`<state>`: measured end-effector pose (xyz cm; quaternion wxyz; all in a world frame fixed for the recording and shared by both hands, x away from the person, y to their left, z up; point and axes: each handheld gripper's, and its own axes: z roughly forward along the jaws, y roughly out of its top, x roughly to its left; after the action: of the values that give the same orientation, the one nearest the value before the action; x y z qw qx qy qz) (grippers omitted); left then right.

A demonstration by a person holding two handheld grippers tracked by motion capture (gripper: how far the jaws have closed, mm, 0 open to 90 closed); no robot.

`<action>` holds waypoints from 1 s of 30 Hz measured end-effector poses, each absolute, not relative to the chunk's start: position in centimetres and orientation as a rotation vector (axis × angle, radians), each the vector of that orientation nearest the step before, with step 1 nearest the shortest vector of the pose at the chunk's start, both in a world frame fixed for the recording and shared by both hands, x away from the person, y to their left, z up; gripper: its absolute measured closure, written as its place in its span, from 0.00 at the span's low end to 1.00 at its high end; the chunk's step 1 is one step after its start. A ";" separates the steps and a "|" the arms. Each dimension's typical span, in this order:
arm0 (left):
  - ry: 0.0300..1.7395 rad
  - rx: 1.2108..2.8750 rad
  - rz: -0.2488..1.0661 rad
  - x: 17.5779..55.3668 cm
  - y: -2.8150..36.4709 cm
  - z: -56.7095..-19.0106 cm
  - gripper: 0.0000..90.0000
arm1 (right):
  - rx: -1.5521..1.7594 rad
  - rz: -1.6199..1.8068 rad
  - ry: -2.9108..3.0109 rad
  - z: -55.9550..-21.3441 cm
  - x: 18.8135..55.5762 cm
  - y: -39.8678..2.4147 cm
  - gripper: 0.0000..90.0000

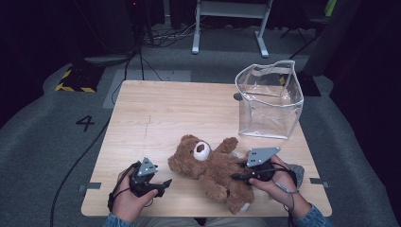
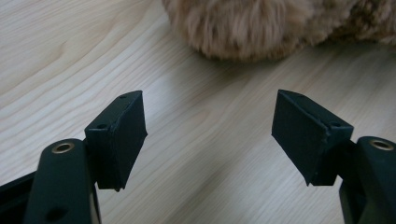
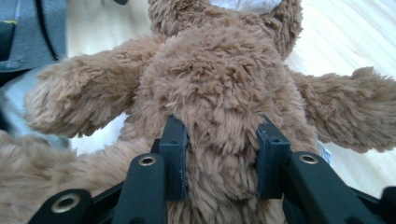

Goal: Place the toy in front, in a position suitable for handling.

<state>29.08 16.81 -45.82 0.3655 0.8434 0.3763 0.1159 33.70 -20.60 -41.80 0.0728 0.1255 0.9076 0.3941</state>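
Note:
A brown teddy bear (image 1: 213,168) lies on its back on the wooden table (image 1: 156,118), head toward the left. My right gripper (image 1: 239,176) is shut on the teddy bear's belly (image 3: 219,140); the fur bulges between the two black pads. The arms of the teddy bear spread to both sides in the right gripper view. My left gripper (image 1: 163,185) rests low over the table just left of the bear's head, jaws open with bare wood between them. A furry edge of the teddy bear (image 2: 243,28) shows beyond the left gripper (image 2: 210,135).
A clear plastic bag (image 1: 269,99) with a white rim stands open at the table's far right. Dark floor surrounds the table; cables and a white desk frame (image 1: 231,23) are behind it. A grey cloth (image 1: 295,169) lies by the right hand.

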 end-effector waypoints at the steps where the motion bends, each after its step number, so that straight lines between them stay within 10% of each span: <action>1: 0.957 2.170 0.296 29.1 16.5 -45.7 0.29 | 0.385 1.187 2.733 -41.8 33.1 -21.3 0.69; 8: 0.892 2.199 0.263 29.3 15.1 -45.8 0.29 | 0.546 1.324 2.638 -41.3 32.4 -23.2 0.45; 17: 0.943 2.187 0.281 29.0 16.4 -46.1 0.29 | 0.862 1.287 2.416 -40.2 33.0 -30.4 0.41; 30: 0.993 2.188 0.310 28.6 17.1 -46.5 0.29 | 1.111 0.877 2.415 -48.1 33.9 -33.9 0.26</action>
<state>28.59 17.11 -46.48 0.3518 0.8455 0.3835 0.1198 33.87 -33.88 -48.10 0.1705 0.3912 0.8500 0.3088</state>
